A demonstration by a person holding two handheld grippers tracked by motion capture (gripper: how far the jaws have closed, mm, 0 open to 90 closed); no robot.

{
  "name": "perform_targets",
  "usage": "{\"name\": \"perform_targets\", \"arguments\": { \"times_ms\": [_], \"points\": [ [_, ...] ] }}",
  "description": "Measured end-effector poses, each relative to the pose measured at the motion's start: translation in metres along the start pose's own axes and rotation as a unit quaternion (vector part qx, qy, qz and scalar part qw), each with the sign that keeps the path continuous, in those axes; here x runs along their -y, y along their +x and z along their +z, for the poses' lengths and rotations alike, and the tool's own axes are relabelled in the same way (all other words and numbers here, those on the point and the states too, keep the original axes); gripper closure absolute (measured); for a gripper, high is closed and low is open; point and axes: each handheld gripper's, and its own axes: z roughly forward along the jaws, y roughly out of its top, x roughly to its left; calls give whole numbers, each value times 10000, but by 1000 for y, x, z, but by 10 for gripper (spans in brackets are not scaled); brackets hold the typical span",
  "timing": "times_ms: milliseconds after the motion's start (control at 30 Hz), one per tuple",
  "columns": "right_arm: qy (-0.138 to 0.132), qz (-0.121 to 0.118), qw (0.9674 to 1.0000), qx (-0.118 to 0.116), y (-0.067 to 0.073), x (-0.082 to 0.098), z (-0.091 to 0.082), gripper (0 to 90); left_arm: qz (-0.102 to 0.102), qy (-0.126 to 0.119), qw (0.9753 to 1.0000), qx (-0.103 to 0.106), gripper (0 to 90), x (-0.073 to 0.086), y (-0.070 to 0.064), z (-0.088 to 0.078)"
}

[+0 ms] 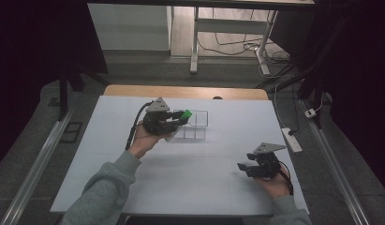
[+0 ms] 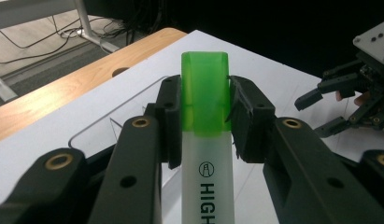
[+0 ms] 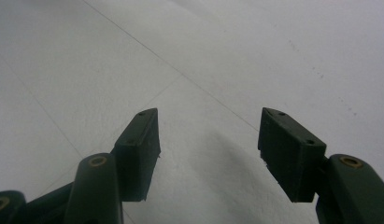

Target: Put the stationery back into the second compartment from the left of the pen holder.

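High view: the left gripper [image 1: 178,119] is held off the table [image 1: 190,173], its tips at the near-left edge of a clear tray [image 1: 196,125]. Its jaws are clamped on a highlighter [image 1: 184,115], whose green cap pokes out past the tips toward the tray.

Left gripper view: the highlighter [image 2: 206,140] stands straight up between the jaws, both pads pressed against the cap where it meets the white barrel. The barrel runs back down toward the gripper body. Beyond the tips lies the tray [image 2: 115,128], and far off to the right the right gripper [image 2: 320,112].

Right gripper view: the right gripper [image 3: 206,140] has its jaws spread wide, nothing between them, bare table [image 3: 227,60] beneath. From above, the right gripper [image 1: 243,166] sits low, well apart from the highlighter.
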Motion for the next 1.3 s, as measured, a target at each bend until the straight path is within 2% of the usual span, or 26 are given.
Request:
{"name": "perform_targets", "arguments": {
  "times_ms": [400, 700, 867, 1133, 1300],
  "points": [
    [11, 23, 10000, -1, 0, 0, 0, 388, 124, -62, 9999, -11, 661, -16, 9, 15],
    [14, 22, 10000, 14, -1, 1, 1, 389, 159, -1, 9998, -89, 661, -27, 15, 33],
    [4, 41, 10000, 7, -1, 1, 0, 389, 166, -34, 9998, -120, 661, -34, 19, 41],
    [15, 39, 10000, 19, -1, 2, 0, 389, 297, -141, 9994, -135, 661, -43, 20, 52],
    [18, 47, 10000, 18, -1, 2, 0, 389, 333, -193, 9992, -148, 660, -48, 23, 67]
  ]
}}
